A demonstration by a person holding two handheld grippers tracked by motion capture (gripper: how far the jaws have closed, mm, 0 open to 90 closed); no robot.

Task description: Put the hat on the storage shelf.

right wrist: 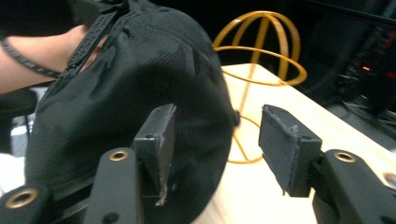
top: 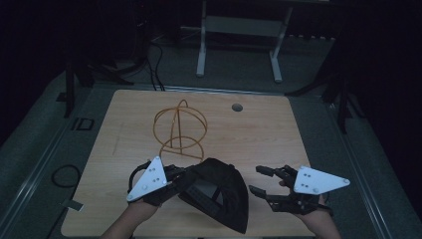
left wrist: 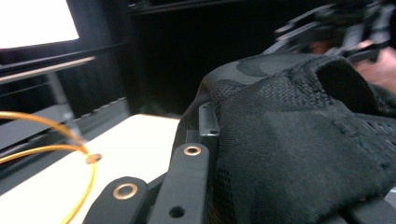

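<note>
Black cap [top: 219, 191], faint camo pattern; yellow-orange wire stand [top: 179, 130]; light wood table [top: 268, 134]; black claws.

Overhead forward-down view; two close, perhaps blurred jaw-level views sharing cap [top: 219, 191] and stand [top: 180, 130].

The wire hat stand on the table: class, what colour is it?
The wire stand is golden yellow, clearest in the right gripper view.

Left gripper [top: 185, 180] grips the black cap [top: 221, 191].
Right gripper [top: 260, 180] open just beside it; wire stand [top: 179, 130] behind.
</note>
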